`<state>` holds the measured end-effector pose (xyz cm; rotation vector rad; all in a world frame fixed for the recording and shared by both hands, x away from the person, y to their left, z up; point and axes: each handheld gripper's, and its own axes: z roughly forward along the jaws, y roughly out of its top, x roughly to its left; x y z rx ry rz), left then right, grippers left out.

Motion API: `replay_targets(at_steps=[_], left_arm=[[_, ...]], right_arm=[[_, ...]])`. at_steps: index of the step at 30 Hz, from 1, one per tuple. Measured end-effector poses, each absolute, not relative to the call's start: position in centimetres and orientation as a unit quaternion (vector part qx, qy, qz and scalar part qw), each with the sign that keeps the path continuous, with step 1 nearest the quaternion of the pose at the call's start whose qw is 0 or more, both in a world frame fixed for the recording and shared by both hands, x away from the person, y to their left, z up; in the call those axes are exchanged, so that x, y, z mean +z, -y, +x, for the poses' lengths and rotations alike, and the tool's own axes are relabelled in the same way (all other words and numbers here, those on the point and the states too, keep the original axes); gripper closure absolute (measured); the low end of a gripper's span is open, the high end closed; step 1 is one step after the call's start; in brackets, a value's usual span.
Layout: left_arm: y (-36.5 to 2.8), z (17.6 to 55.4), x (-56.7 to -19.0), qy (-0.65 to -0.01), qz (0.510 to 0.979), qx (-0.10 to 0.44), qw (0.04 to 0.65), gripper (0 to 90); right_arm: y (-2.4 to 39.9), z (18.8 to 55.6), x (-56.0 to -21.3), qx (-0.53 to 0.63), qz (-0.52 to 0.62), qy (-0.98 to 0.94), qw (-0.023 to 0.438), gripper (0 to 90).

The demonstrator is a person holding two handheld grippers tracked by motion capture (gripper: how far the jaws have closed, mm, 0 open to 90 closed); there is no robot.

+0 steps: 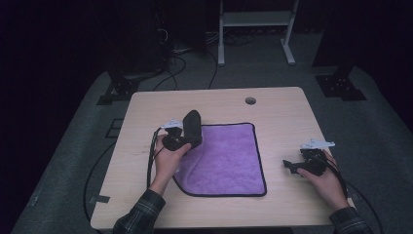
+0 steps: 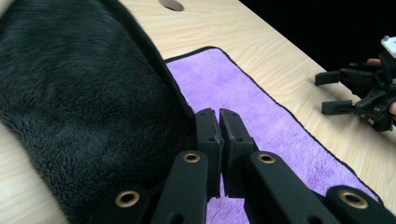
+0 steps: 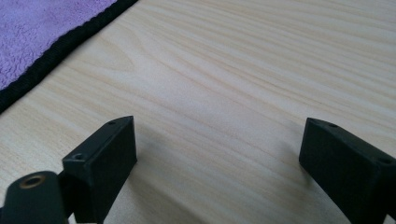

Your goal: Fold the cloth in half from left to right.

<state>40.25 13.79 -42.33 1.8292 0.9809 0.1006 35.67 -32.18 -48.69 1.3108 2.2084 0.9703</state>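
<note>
Dark floor ringed the wooden table (image 1: pixel 272 105), where the left gripper (image 2: pixel 218 114) pinched a purple, black-edged, black-backed cloth (image 1: pixel 229 158) and the right gripper (image 3: pixel 217 149) gaped beside it.

Wooden table (image 1: pixel 282 122) with round hole (image 1: pixel 250 101), white shelf frame (image 1: pixel 256 19), floor cables (image 1: pixel 170 63)

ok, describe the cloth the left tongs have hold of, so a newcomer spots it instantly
On the light wooden table lies a purple cloth with black edging, near the middle. Its near-left corner is lifted and folded over, showing a dark fuzzy underside, and the left tongs are shut on that raised edge. It is the sole fabric item there.
</note>
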Motion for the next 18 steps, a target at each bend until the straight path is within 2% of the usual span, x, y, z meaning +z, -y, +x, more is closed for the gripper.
replay_targets(at_steps=[18], left_arm=[[-8.9,41.6,-42.5,-0.376,0.772,0.014,0.513,87.4]], right_arm=[[32.2,35.7,-48.7,0.346,0.468,-0.789,0.197,10.2]])
